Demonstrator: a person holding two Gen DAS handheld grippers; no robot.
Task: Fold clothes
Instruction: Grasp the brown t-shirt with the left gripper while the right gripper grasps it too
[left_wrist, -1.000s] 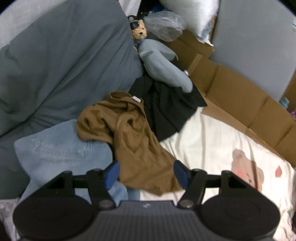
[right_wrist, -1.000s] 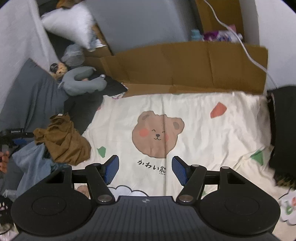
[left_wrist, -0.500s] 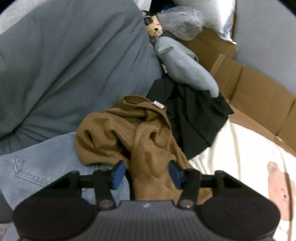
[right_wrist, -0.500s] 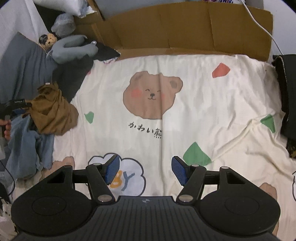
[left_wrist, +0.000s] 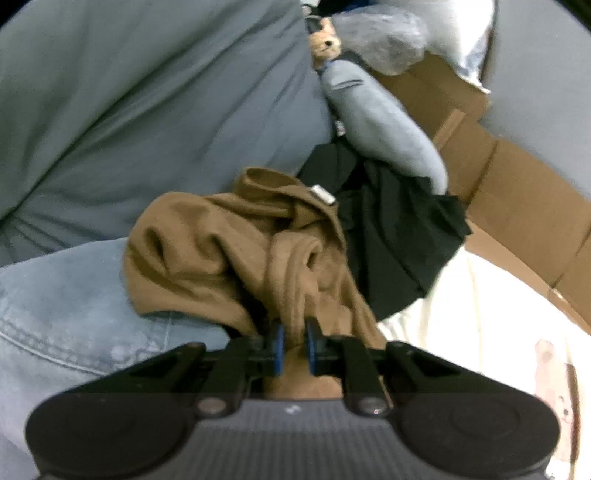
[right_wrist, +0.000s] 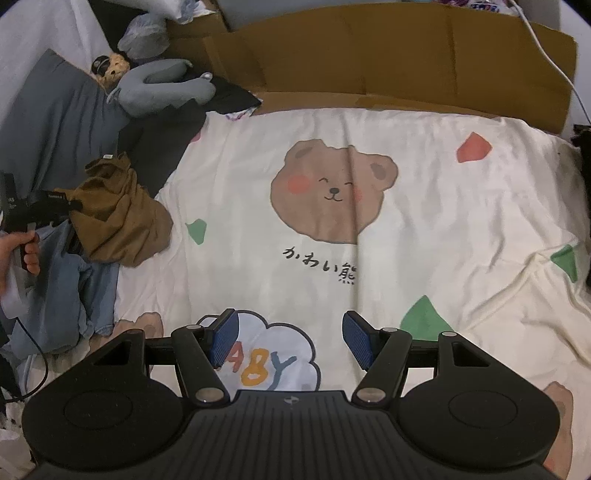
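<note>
A crumpled brown garment (left_wrist: 240, 251) lies on a pile at the bed's left side, over light blue jeans (left_wrist: 62, 295) and beside a black garment (left_wrist: 391, 236). My left gripper (left_wrist: 291, 343) is shut on a fold of the brown garment. In the right wrist view the brown garment (right_wrist: 118, 214) shows at the left, with the left gripper (right_wrist: 72, 203) pinching its edge. My right gripper (right_wrist: 288, 339) is open and empty above the cream bear-print sheet (right_wrist: 424, 229).
A grey duvet (left_wrist: 129, 103) is heaped at the left. A grey plush toy (right_wrist: 162, 88) and a small teddy bear (right_wrist: 114, 66) lie at the head of the bed. Cardboard panels (right_wrist: 388, 55) line the far edge. A dark item (right_wrist: 585, 147) sits at the right edge.
My left gripper moved forward into the brown garment and closed on a fold of it. My right gripper tilted down over the sheet and stayed open.
</note>
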